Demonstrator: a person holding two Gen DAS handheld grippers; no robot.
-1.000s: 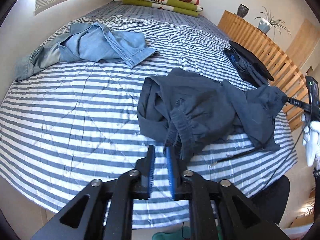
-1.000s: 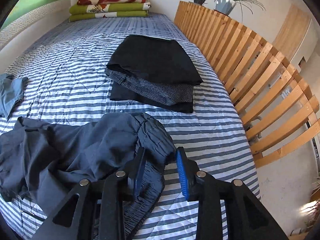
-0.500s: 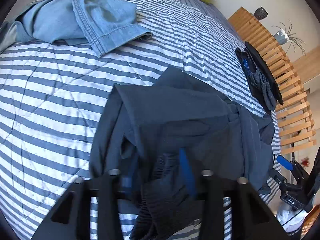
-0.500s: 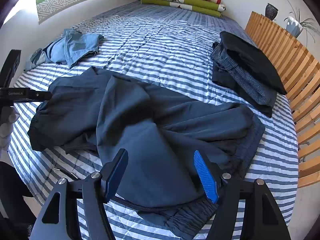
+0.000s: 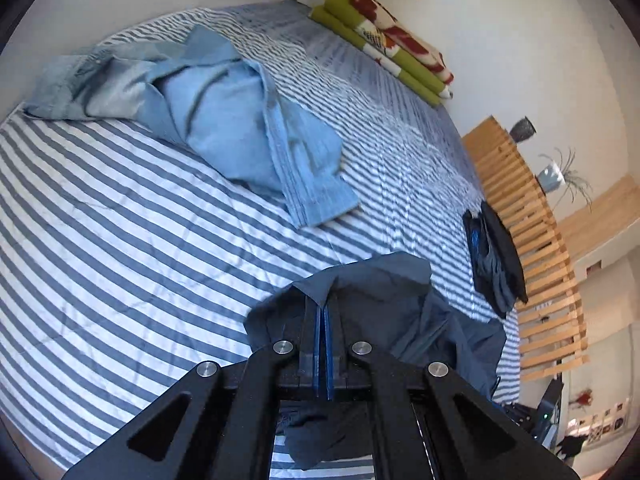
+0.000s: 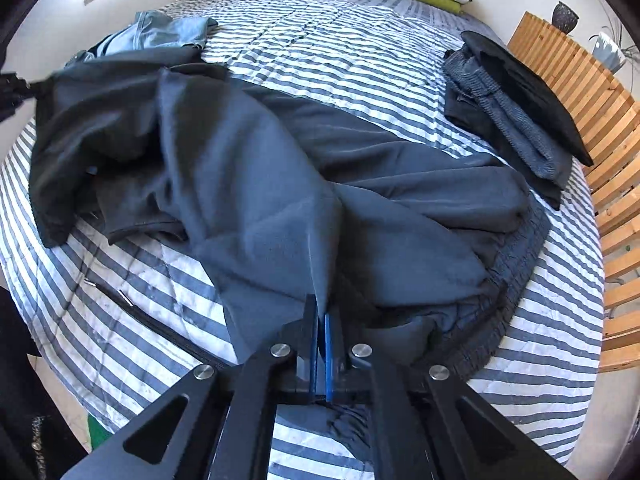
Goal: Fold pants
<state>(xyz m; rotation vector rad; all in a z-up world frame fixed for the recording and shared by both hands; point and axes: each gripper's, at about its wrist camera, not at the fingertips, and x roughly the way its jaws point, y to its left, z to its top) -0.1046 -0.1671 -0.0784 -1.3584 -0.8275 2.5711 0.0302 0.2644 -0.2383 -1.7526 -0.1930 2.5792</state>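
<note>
Both tools clamped on the dark pants

The left tool (image 5: 323,316) and right tool (image 6: 322,316) had just closed, each pinching a fold of the dark pants (image 6: 260,184), which lay rumpled at the near edge of the striped bed (image 6: 352,60); spreading could start, with bare bed beyond, between the jeans (image 5: 224,120) and the folded stack (image 6: 520,100)
</note>
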